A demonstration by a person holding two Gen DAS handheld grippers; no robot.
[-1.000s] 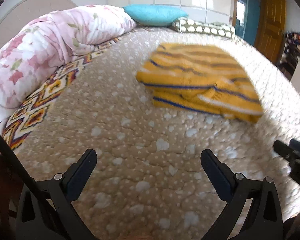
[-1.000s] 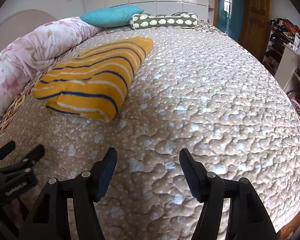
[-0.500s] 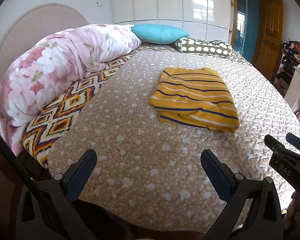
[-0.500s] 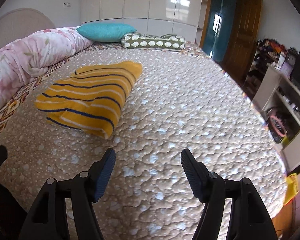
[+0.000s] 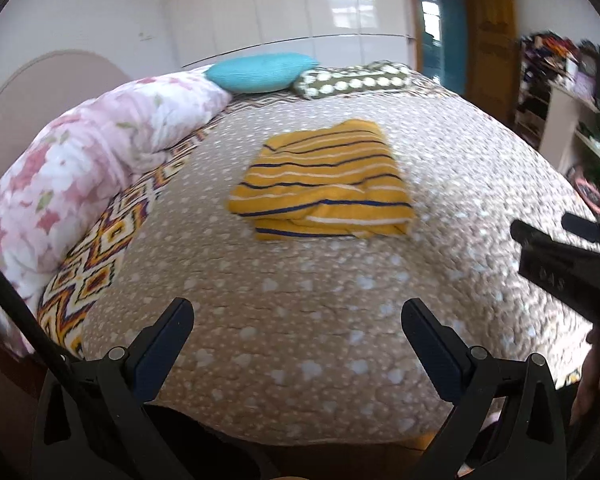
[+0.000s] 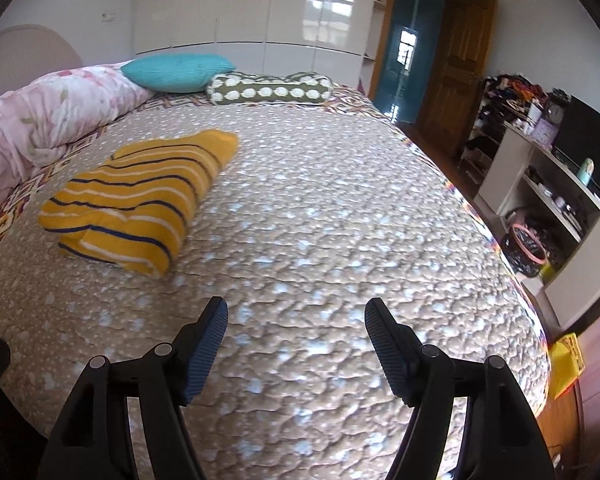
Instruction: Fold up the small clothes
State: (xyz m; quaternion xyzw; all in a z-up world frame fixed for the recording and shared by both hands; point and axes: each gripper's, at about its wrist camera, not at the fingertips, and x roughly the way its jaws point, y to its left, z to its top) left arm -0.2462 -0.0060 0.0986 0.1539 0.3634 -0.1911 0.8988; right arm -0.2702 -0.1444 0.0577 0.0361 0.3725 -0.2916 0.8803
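A yellow garment (image 5: 324, 184) with navy and white stripes lies folded in a thick rectangle on the beige quilted bedspread (image 5: 300, 292). In the right wrist view the garment (image 6: 140, 204) sits at the left of the bedspread (image 6: 340, 220). My left gripper (image 5: 296, 308) hovers over the bed's near edge, well short of the garment, open and empty. My right gripper (image 6: 297, 304) hangs over the bed to the right of the garment, jaws wide with nothing between them. Part of the right gripper's body (image 5: 560, 268) shows at the right edge of the left wrist view.
A rolled pink floral duvet (image 5: 80, 168) lines the bed's left side. A teal pillow (image 5: 260, 72) and a green patterned bolster (image 5: 352, 80) lie at the far end. White shelves (image 6: 540, 184), a dark basket (image 6: 526, 248) and a wooden door (image 6: 456, 80) stand to the right.
Both grippers have drawn back and risen from the bed, so the garment looks smaller and farther off. The garment itself has not moved. Both stay open.
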